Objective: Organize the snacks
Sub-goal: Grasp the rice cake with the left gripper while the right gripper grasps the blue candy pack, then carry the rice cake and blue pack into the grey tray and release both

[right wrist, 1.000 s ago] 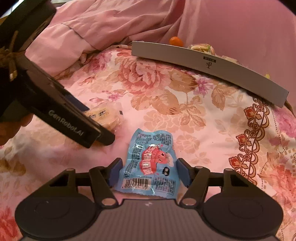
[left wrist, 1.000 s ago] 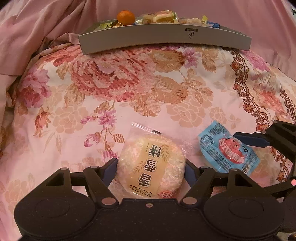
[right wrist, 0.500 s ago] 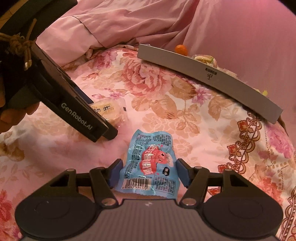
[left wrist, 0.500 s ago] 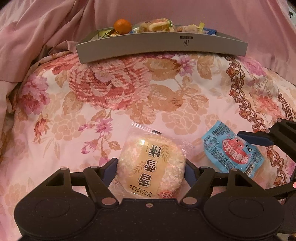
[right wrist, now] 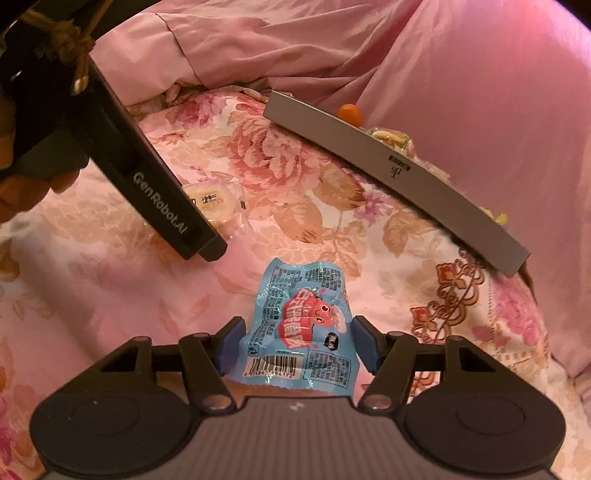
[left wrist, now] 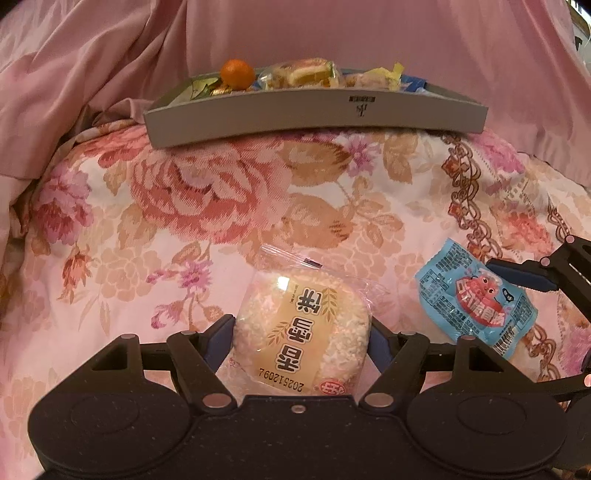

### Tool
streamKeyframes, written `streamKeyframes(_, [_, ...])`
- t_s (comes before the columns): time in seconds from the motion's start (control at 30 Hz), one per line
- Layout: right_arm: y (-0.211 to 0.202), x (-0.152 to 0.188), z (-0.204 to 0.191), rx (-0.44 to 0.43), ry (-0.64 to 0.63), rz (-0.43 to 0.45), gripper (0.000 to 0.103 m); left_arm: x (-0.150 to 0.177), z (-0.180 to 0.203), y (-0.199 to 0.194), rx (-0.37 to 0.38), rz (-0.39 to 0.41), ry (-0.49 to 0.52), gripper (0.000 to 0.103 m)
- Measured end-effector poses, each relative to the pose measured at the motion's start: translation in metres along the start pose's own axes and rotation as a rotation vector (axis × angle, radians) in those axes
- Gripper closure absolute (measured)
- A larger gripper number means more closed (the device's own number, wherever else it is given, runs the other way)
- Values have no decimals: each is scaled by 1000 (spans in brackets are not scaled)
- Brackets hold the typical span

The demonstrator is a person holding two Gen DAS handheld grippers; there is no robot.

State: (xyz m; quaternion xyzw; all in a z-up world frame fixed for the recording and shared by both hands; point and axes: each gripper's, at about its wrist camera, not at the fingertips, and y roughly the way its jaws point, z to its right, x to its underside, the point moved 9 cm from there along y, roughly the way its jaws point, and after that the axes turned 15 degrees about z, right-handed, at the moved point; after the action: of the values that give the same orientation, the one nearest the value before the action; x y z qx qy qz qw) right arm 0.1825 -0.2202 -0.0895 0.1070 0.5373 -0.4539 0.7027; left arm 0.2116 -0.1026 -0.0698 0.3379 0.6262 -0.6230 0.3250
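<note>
My left gripper [left wrist: 301,334] is shut on a round rice cracker in a clear wrapper [left wrist: 303,325] and holds it above the floral bedspread. My right gripper [right wrist: 297,345] is shut on a blue snack packet with a red cartoon [right wrist: 301,325]. The blue packet also shows in the left wrist view [left wrist: 476,299], to the right of the cracker. A grey tray [left wrist: 314,114] stands at the back of the bed and holds a small orange [left wrist: 237,74] and several wrapped snacks [left wrist: 299,74]. In the right wrist view the tray [right wrist: 399,177] lies at the upper right.
The bed is covered by a floral spread [left wrist: 221,206] with pink bedding [left wrist: 332,33] bunched behind the tray. The left gripper's body [right wrist: 147,192] crosses the right wrist view at the left, a hand on it.
Both grippers have lifted with their snacks held. The tray now sits lower in the left wrist view and its contents show more.
</note>
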Motion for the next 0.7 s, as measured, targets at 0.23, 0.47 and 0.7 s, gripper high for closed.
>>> streamKeyframes(0.23, [-6, -2, 10, 41, -16, 3, 36, -16, 6, -4, 9, 41, 1, 28])
streamKeyframes(0.47, [-12, -9, 20, 91, -52, 19, 36, -39, 9, -3, 9, 94, -10, 28])
streamKeyframes(0.7, [-19, -22, 36, 151, -85, 48, 36, -59, 16, -1, 24, 133, -22, 28])
